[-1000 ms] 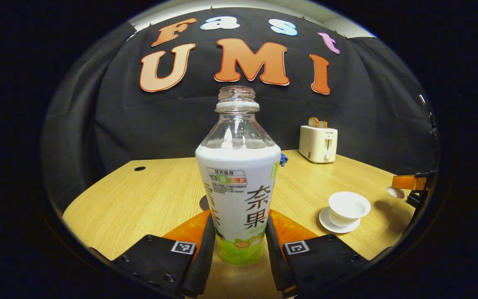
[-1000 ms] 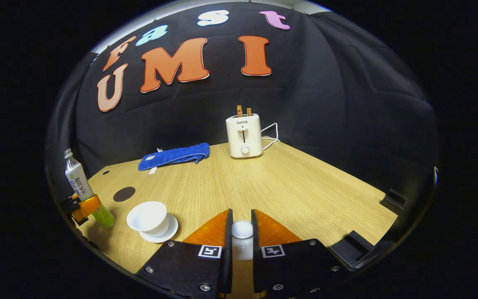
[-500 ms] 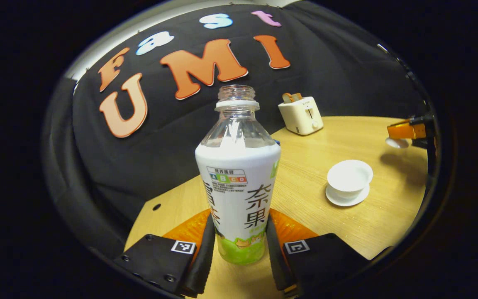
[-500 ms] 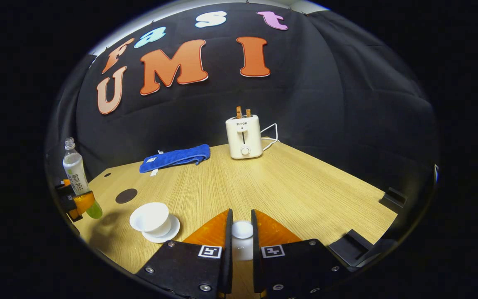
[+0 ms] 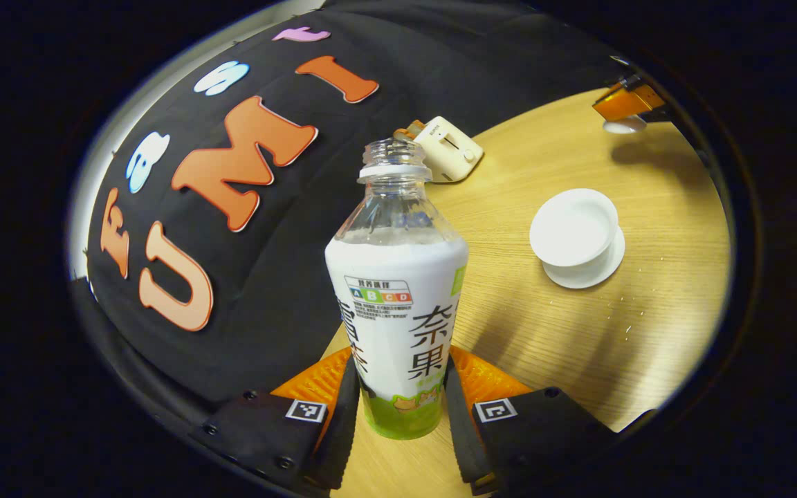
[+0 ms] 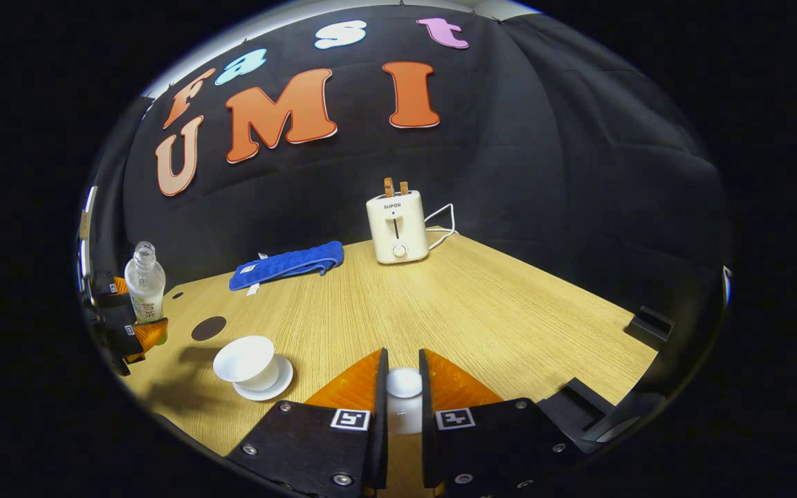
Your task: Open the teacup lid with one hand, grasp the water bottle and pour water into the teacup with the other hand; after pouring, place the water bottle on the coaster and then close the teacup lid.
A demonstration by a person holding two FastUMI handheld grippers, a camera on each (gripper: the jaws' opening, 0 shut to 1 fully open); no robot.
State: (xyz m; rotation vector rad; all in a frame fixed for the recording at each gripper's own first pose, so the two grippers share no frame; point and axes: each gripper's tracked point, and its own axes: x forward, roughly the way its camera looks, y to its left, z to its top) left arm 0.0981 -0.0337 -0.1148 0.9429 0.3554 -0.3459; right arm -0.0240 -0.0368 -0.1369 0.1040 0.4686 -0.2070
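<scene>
My left gripper is shut on the lower part of an uncapped water bottle with a white label and clear liquid inside. The bottle is held off the table and tipped sideways toward the open white teacup, which stands on its saucer. In the right gripper view the bottle hangs left of the teacup. My right gripper is shut on the knob of the white teacup lid, held to the right of the cup. A dark round coaster lies behind the cup.
A cream toaster with toast stands at the back of the wooden table, its cord trailing right. A folded blue towel lies left of it. Black blocks sit at the table's right edge.
The left gripper has lifted the bottle and rolled it toward the teacup, so the table now looks steeply tilted in its view. The right gripper has kept the lid almost still.
</scene>
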